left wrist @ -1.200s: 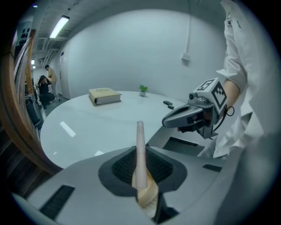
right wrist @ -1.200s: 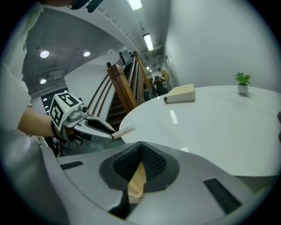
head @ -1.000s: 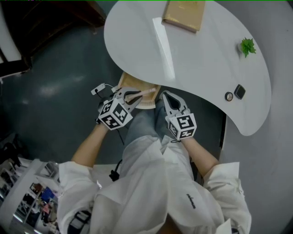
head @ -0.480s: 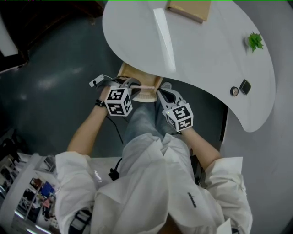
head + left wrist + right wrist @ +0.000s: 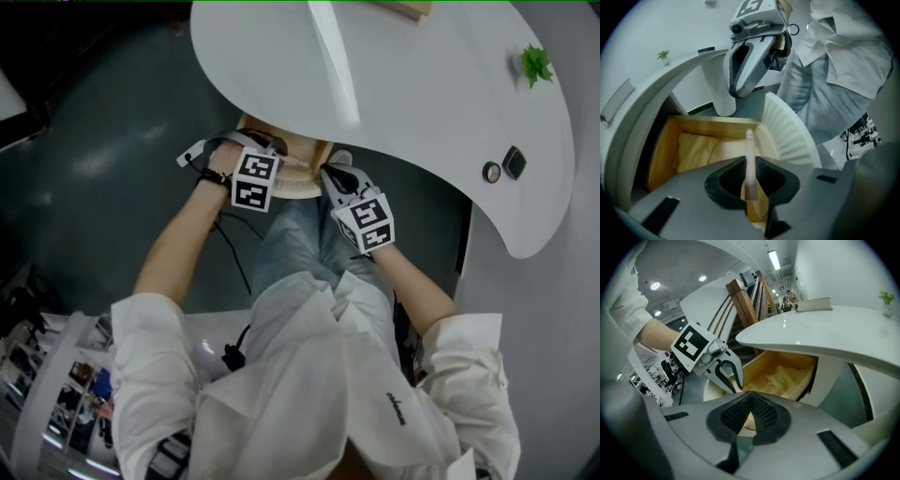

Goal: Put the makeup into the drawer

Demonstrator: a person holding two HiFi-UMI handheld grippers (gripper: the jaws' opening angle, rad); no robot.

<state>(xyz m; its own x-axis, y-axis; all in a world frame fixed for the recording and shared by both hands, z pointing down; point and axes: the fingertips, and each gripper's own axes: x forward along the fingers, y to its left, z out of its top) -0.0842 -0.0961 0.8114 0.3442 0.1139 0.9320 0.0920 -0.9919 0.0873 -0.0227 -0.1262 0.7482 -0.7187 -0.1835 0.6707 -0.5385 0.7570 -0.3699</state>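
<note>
The makeup is a slim pale-pink stick (image 5: 749, 159), and my left gripper (image 5: 750, 177) is shut on its lower part. The stick's tip points into the open wooden drawer (image 5: 712, 123) under the white table (image 5: 422, 94). A yellowish cloth (image 5: 693, 149) lies in the drawer. In the head view my left gripper (image 5: 277, 157) hangs over the drawer's near left corner, steeply tilted down. My right gripper (image 5: 331, 178) is beside it at the drawer's right, shut with nothing in it. The right gripper view shows those closed jaws (image 5: 749, 414) facing the drawer (image 5: 761, 364) and the left gripper (image 5: 735, 384).
The drawer's white ribbed front (image 5: 787, 133) curves toward the person's lap. On the table stand a small green plant (image 5: 536, 64), two small dark items (image 5: 504, 167) and a wooden box at the far edge. The table's overhang covers the drawer's back half.
Both grippers have sunk toward the drawer. The left one has rolled and tipped downward, bringing the stick from beside the drawer front to over its opening.
</note>
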